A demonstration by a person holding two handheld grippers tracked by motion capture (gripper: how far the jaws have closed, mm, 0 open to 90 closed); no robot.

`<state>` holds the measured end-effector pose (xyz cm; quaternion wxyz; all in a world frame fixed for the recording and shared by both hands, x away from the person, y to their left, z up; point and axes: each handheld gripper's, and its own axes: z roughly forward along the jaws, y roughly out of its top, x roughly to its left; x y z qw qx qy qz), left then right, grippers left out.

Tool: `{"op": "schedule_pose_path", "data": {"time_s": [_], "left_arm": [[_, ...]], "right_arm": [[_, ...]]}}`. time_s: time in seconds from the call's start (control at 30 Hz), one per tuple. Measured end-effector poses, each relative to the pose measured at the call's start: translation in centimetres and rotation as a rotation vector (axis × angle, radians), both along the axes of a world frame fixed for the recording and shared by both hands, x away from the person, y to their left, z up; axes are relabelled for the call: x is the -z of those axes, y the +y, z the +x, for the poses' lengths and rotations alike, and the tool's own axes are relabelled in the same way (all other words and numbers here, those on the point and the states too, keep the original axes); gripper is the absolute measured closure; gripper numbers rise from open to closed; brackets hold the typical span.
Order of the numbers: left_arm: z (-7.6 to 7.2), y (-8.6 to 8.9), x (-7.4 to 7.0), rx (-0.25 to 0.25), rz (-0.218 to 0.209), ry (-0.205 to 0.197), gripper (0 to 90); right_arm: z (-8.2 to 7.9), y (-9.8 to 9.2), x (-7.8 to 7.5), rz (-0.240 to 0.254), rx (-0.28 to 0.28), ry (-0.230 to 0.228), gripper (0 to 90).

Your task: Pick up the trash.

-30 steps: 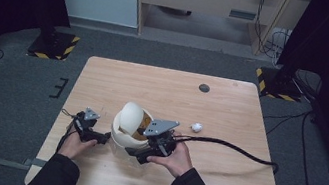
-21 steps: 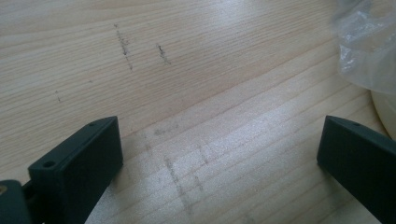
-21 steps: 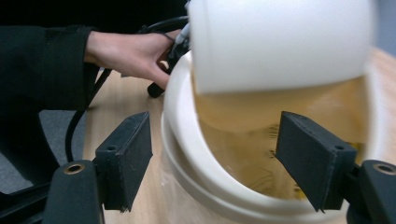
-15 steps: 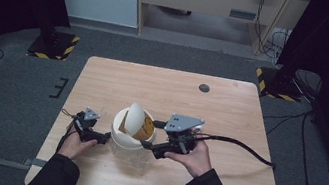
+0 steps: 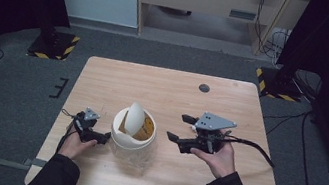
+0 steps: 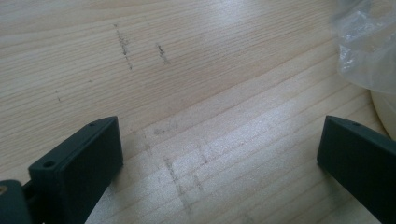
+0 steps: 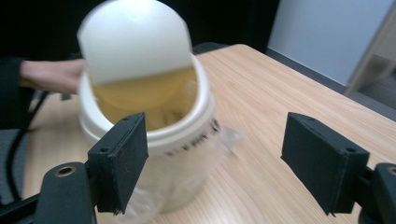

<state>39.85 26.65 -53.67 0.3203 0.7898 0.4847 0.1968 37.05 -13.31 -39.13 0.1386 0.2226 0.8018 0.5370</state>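
with both the left gripper (image 5: 103, 136) and right gripper (image 5: 180, 128) spread and empty, the tilted swing lid (image 5: 136, 119) could flip shut or the bin (image 5: 131, 140) tip if bumped.

White bin (image 5: 133, 133), yellow inside; pale wood-grain table (image 5: 177, 94); black claws; black sleeves.

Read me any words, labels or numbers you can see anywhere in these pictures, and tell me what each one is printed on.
Dark print on the rim of the white swing-lid bin: blurred, not readable.
Faint grey pencil-like marks on the wooden table: scuffs, no letters.
Yellow-black hazard stripes on the floor stand bases: a warning pattern, no words.
Nothing else carries legible text.
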Motion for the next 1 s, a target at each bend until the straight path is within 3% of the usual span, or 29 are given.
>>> {"op": "schedule_pose_path", "data": {"time_s": [0.03, 0.37, 0.67, 0.83, 1.0], "left_arm": [[0.0, 0.0, 0.0, 0.0, 0.0, 0.0, 0.0], [0.0, 0.0, 0.0, -0.002, -0.001, -0.001, 0.0], [0.0, 0.0, 0.0, -0.002, -0.002, -0.001, 0.0], [0.0, 0.0, 0.0, -0.002, -0.002, -0.001, 0.0], [0.0, 0.0, 0.0, -0.002, -0.002, -0.001, 0.0]], "right_arm": [[0.1, -0.8, 0.3, -0.004, 0.028, -0.005, 23.2], [0.4, -2.8, 1.4, -0.038, 0.105, -0.006, 23.1], [1.9, -5.0, 2.7, -0.047, 0.207, 0.01, 24.5], [3.2, -6.4, 4.1, -0.085, 0.287, 0.022, 25.5], [3.9, -7.0, 4.8, -0.103, 0.317, 0.034, 25.6]]}}
